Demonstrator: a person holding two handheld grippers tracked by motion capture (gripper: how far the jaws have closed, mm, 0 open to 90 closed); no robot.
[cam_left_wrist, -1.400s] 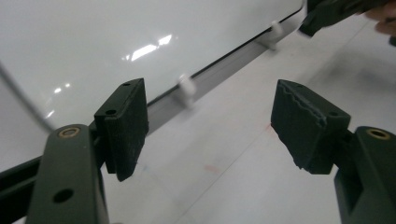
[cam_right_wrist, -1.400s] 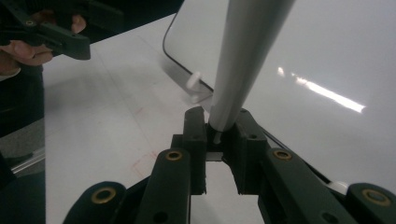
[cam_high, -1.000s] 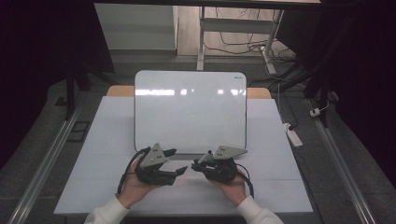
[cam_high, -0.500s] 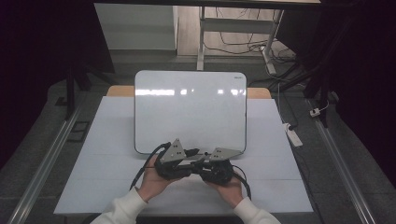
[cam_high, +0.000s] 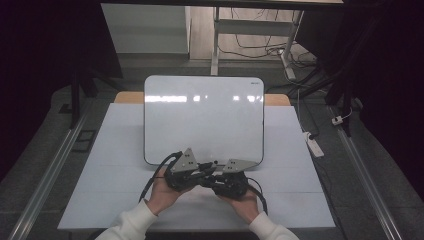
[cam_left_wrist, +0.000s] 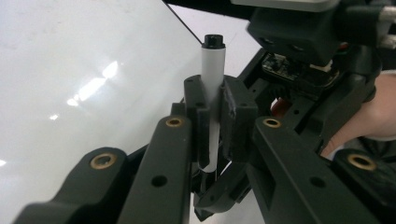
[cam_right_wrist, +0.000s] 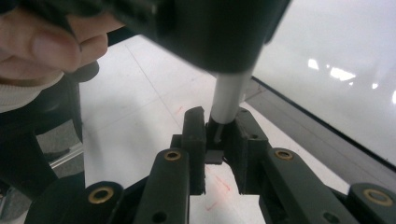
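High view first: I see the white table (cam_high: 115, 165) filling the middle of the frame, with a glossy whiteboard (cam_high: 204, 117) lying on it in the centre, its long sides running away from me and ceiling lights reflected near its far end. Grey floor, metal rails and loose cables lie to either side and beyond.

At the lower centre of that frame my two hands meet just below the whiteboard's near edge. My left gripper (cam_high: 186, 172) and my right gripper (cam_high: 230, 181) point toward each other, nose to nose, so close that their black bodies touch or nearly touch; I cannot tell which from above.

Left gripper view shows my left gripper (cam_left_wrist: 214, 114) with its jaws drawn in tight on a white marker (cam_left_wrist: 212, 93), pinching its barrel. The marker stands upright in the frame's centre, its black end at the top, the whiteboard behind it at left and the other gripper's body at upper right.

Right gripper view shows my right gripper (cam_right_wrist: 219, 135) with jaws narrowed around the lower, dark end of the same marker (cam_right_wrist: 227, 100), which comes down from the left gripper's blurred body at the top. I cannot tell whether these jaws actually press on it. A thumb (cam_right_wrist: 42, 44) sits at upper left.
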